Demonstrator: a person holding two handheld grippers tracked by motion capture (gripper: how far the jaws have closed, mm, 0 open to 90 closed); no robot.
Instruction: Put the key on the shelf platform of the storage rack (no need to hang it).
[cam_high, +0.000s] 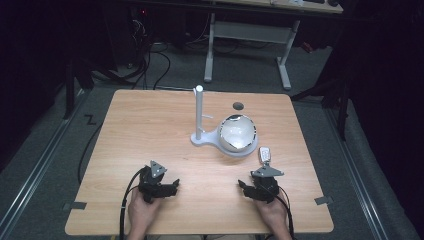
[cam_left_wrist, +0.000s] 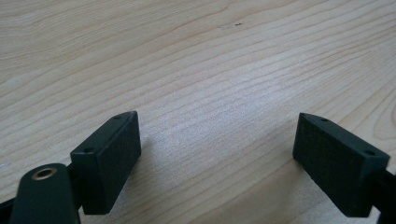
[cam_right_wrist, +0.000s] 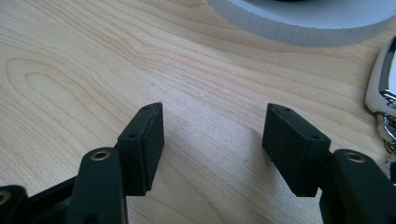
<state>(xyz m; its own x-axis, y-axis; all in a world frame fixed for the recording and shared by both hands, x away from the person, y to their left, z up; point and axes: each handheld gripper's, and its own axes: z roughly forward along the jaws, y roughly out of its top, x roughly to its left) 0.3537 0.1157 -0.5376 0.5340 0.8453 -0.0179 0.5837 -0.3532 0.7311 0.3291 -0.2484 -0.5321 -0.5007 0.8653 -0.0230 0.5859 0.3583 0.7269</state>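
A white stand (cam_high: 206, 140) with an upright post (cam_high: 199, 112) and a round bowl-like dish (cam_high: 237, 134) sits in the middle of the wooden table (cam_high: 150, 120). A white and silver car key (cam_high: 264, 154) lies just right of the dish. My left gripper (cam_high: 169, 187) rests near the front edge at the left, open, with bare wood between its jaws (cam_left_wrist: 217, 140). My right gripper (cam_high: 248, 189) rests at the front right, open and empty (cam_right_wrist: 214, 128). In the right gripper view the key (cam_right_wrist: 382, 88) lies to the right of the jaws and the stand's base (cam_right_wrist: 303, 21) is ahead.
A small dark round spot (cam_high: 238, 105) marks the table behind the dish. Beyond the table stand a white desk frame (cam_high: 250, 35) and cables on the grey floor. A hand (cam_high: 142, 215) holds each gripper at the table's front edge.
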